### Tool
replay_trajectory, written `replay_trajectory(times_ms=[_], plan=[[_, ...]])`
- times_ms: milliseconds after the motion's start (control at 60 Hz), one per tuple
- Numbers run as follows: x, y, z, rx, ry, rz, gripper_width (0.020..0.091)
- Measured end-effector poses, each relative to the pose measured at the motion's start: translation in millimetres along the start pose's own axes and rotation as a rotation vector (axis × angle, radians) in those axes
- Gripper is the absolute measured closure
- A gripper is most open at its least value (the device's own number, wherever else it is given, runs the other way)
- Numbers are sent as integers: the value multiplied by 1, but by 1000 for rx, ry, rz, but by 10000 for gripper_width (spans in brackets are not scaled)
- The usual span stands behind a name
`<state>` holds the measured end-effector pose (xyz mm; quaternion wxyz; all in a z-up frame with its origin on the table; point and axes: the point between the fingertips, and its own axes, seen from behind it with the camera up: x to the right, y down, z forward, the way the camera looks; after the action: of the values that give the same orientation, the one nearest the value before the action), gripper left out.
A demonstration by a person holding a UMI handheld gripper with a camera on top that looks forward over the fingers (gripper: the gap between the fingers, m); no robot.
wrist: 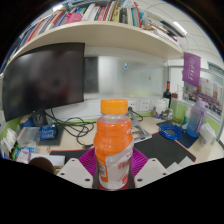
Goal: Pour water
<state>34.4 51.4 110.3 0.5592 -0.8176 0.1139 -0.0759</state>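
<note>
Pink-padded gripper (113, 172) fingers clamped on an upright orange bottle (113, 145) with orange cap, label text unreadable, before a cluttered desk (160, 150) and dark monitor (45, 80).

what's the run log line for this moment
gripper: shut on bottle | bottle: orange cap on, upright, raised above desk | pour: not started

Clear, shiny plastic bottle (113, 145) with a smooth orange plastic cap (114, 105) and a glossy paper-like label (113, 158). Smooth, matt pink pads (88, 160) on the fingers of the gripper (112, 172), pressed against both sides of the bottle. Dark, glossy glass-like monitor (45, 80). Flat black matt mat (168, 150) on the smooth pale desk (85, 128). Paper books (95, 12) on a smooth white shelf (100, 32).
</note>
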Motion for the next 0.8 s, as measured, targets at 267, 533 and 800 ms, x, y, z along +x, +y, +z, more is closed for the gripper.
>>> replay_trajectory(times_ms=[267,533,800], plan=[[-16,30,16,30,-77,-32,644],[-13,40,-3,7,-65,4,479],[-4,65,-66,-91,-45,-60,361]])
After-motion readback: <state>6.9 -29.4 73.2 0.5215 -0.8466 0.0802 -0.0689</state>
